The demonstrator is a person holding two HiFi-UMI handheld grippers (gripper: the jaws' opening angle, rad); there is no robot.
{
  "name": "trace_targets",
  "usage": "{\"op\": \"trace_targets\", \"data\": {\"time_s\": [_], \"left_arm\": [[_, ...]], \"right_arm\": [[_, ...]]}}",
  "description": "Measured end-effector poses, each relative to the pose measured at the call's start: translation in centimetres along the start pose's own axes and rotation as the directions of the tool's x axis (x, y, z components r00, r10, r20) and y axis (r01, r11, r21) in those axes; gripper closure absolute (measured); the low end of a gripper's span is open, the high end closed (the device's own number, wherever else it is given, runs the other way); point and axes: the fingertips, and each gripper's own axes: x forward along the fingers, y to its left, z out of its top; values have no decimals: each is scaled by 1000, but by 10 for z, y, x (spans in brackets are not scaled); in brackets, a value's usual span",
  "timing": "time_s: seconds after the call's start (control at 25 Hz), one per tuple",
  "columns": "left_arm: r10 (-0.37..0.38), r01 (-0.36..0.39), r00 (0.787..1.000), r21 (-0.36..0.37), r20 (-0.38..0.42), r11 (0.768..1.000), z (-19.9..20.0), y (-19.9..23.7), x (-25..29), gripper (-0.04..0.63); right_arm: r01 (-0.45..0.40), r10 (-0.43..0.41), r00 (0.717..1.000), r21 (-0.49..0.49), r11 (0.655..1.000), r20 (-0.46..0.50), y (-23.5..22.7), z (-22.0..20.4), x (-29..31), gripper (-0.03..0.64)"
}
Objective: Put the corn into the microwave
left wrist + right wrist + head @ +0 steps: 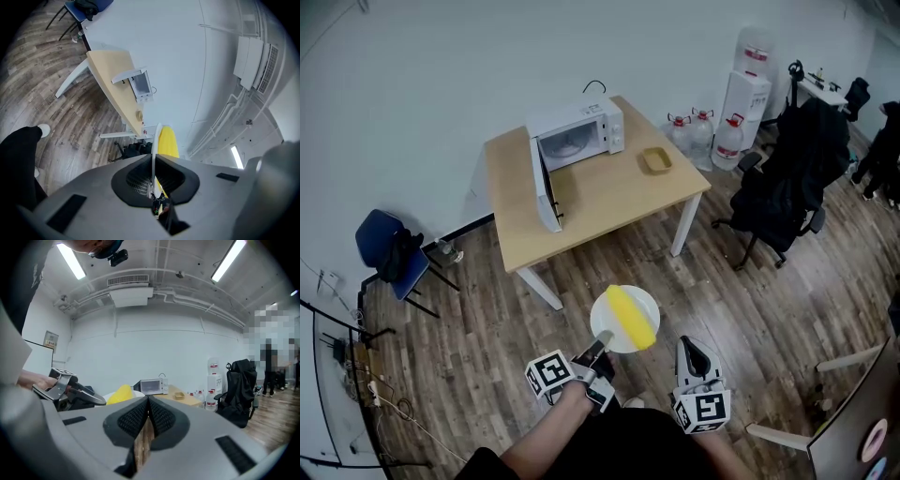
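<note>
Over the floor (pixel 487 375), well apart from the table (pixel 609 202) | corn (pixel 633 315) lies on white plate (pixel 602 322) | left gripper (pixel 598 345) clamped on plate rim | right gripper (pixel 692 345) closed, empty | step: likely carrying; next: reach open microwave (pixel 577 134), keep plate level.

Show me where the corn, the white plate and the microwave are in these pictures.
corn (pixel 634 317): head view, on the middle of the yellow cob.
white plate (pixel 602 311): head view, on its bare left rim.
microwave (pixel 574 119): head view, on its white top.
</note>
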Motion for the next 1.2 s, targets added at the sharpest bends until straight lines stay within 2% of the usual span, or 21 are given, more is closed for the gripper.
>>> {"op": "trace_targets", "data": {"time_s": [0.24,0.4,0.8,1.2], "left_arm": [[0,0,999,10,-36,1000,3,0,36,577],[-2,2,998,14,-56,1000,21,0,70,577],[21,-21,997,-7,-70,1000,92,-1,160,577],[10,-11,998,-22,-60,1000,182,-13,235,577]], "right_arm": [[41,-41,999,4,999,-27,-28,-10,16,557],[44,-45,997,-19,999,-56,-42,-15,47,557],[39,-40,997,-13,999,-62,-86,13,157,557],[8,-8,998,-8,1000,-62,-102,50,283,557]]}}
